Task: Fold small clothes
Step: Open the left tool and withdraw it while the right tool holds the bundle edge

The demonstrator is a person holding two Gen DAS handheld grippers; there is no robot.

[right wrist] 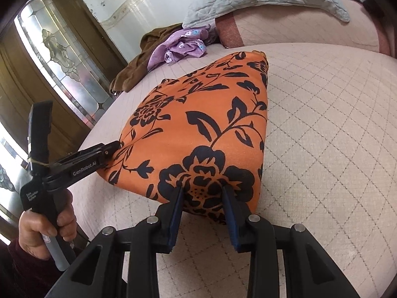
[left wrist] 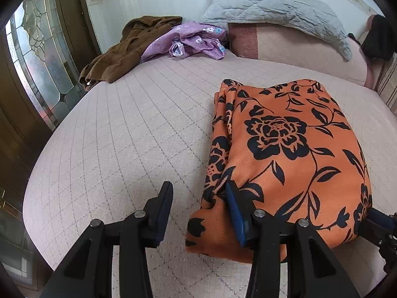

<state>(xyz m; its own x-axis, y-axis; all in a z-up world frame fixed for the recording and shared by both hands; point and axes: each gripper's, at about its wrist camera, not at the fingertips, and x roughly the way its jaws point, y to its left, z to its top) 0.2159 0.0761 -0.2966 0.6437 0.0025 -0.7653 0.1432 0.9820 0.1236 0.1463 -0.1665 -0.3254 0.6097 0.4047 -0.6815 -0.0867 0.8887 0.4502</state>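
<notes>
An orange garment with black flowers (left wrist: 285, 154) lies folded into a thick bundle on the pale quilted bed (left wrist: 124, 136). My left gripper (left wrist: 198, 193) stands open at the bundle's near left corner. Its right finger rests against the cloth edge and its left finger is over bare quilt. In the right wrist view the same left gripper (right wrist: 115, 146) touches the left edge of the garment (right wrist: 198, 124). My right gripper (right wrist: 203, 193) is shut on the near edge of the bundle, with cloth bunched between its blue pads. It shows in the left wrist view as the right gripper (left wrist: 372, 213).
A brown garment (left wrist: 119, 52) and a purple flowered one (left wrist: 191, 39) lie crumpled at the bed's far left. A grey pillow (left wrist: 273, 7) sits on a pink folded blanket (left wrist: 297, 49) at the head. A glass-panelled door (left wrist: 37, 62) stands left. A hand (right wrist: 44, 226) holds the left gripper's handle.
</notes>
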